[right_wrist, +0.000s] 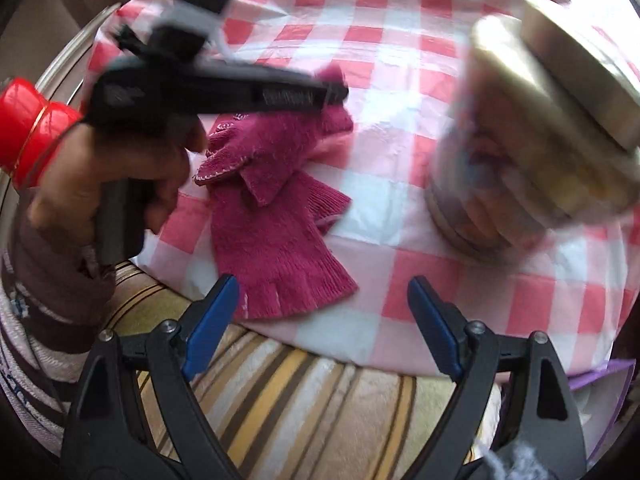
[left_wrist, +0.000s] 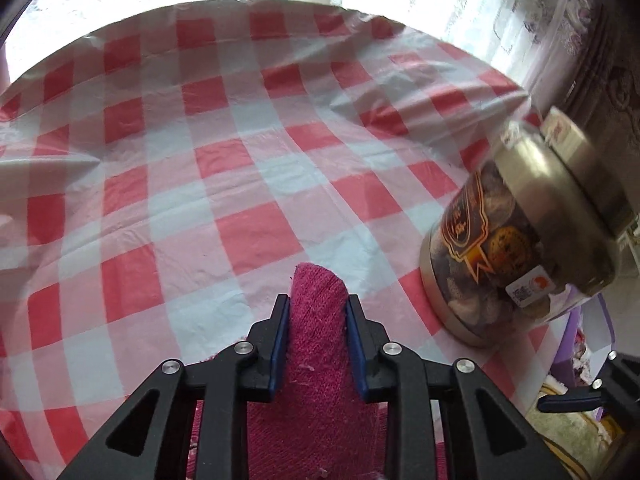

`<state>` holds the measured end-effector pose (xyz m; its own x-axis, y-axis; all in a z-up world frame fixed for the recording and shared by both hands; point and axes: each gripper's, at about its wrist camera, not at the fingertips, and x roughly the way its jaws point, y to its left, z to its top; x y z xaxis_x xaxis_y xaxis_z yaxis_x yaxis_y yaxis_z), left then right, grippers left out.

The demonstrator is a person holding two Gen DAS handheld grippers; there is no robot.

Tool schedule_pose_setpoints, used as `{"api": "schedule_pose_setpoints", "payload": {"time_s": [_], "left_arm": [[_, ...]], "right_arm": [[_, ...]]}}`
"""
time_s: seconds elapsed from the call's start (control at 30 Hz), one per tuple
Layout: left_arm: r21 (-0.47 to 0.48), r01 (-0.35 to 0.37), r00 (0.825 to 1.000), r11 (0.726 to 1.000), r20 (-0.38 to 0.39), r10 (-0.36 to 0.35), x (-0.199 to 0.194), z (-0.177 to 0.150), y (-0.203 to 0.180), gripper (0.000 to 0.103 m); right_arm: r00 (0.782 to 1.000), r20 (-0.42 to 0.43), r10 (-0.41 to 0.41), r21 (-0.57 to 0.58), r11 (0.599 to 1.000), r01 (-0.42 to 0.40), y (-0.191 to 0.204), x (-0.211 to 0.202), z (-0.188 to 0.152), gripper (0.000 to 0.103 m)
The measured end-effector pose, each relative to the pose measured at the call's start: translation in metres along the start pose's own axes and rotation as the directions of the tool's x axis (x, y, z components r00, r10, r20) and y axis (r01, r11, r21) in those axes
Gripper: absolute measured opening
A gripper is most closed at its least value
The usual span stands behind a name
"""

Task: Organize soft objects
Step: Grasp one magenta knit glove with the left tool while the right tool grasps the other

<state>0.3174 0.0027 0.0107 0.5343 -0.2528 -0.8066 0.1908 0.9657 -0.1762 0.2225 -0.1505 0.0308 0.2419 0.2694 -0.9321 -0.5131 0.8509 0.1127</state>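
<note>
Red-and-white checked plastic covers the tabletop, crinkled and slick, so knitwear will slide on it. Your lidded jar stands upright at the right side, apart from the fabric. Magenta knit gloves lie in a loose pile near the front edge: light, limp, stretchy, no fragile parts. Your left gripper has its jaws narrow, pinching a glove finger between the blue pads. Your right gripper hangs wide and empty, just off the tabletop edge by the cuffs. Take the ribbed cuff; it likely bunches well and won't slip out.
</note>
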Motion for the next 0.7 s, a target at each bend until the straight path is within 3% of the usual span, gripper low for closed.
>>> {"api": "schedule_pose_setpoints", "payload": {"time_s": [0.27,0.6,0.7], "left_arm": [[-0.169,-0.133,0.981,0.977,0.121,0.154,-0.042,-0.001,0.047,0.028],[-0.234,-0.180,0.966,0.956,0.143,0.216,-0.049,-0.012,0.062,0.028],[-0.246,-0.182,0.965,0.952,0.141,0.221,-0.050,-0.015,0.066,0.028]], "right_arm": [[1.000,-0.008,-0.006,-0.131,0.991,0.005,0.041,0.035,0.024,0.088],[1.000,-0.022,-0.018,-0.259,0.966,0.012,0.080,0.088,0.049,0.088],[0.999,-0.035,-0.028,-0.276,0.961,0.017,0.082,0.103,0.050,0.078]]}}
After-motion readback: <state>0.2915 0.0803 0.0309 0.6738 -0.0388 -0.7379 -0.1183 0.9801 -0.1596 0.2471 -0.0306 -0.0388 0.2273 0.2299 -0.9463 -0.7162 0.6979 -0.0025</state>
